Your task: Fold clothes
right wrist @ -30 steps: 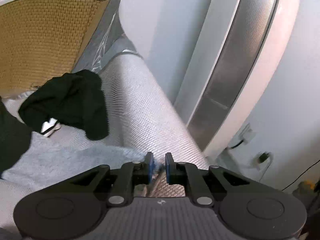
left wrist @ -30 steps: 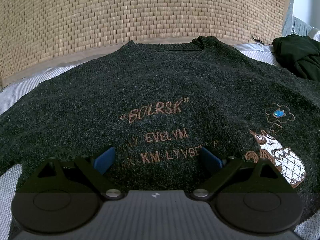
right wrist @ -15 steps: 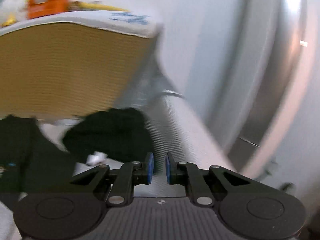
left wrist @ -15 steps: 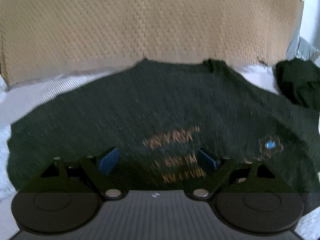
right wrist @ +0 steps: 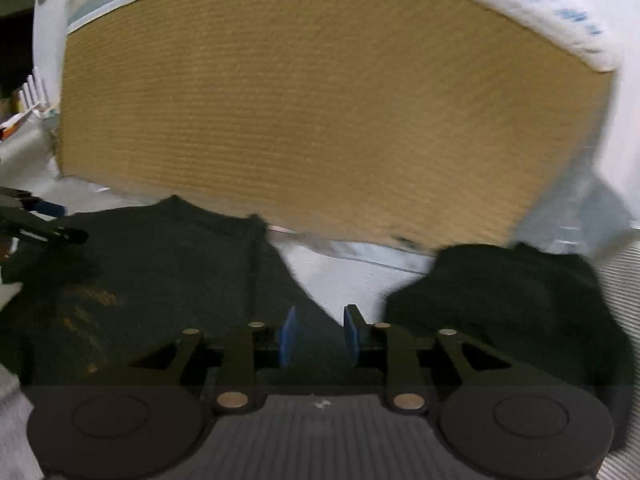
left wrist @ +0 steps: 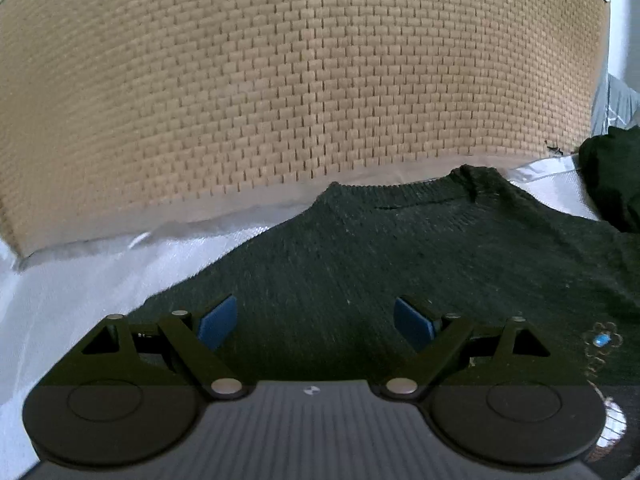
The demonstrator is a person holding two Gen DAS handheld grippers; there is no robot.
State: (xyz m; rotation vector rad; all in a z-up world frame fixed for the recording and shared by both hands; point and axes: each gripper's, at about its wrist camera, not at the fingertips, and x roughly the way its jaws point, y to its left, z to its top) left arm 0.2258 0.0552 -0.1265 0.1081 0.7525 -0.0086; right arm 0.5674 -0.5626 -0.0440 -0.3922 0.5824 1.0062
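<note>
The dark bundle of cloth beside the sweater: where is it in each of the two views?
Left wrist view: the bundle is at the far right edge, right of the sweater's collar.
Right wrist view: the bundle is at lower right, right of the sweater.
Shared landmark: the woven tan panel standing behind both.

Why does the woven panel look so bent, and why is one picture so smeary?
Left wrist view: the fisheye lens bows the woven panel; the sweater is fairly sharp. Right wrist view: motion blur smears the panel's weave, and both dark garments show little detail.
</note>
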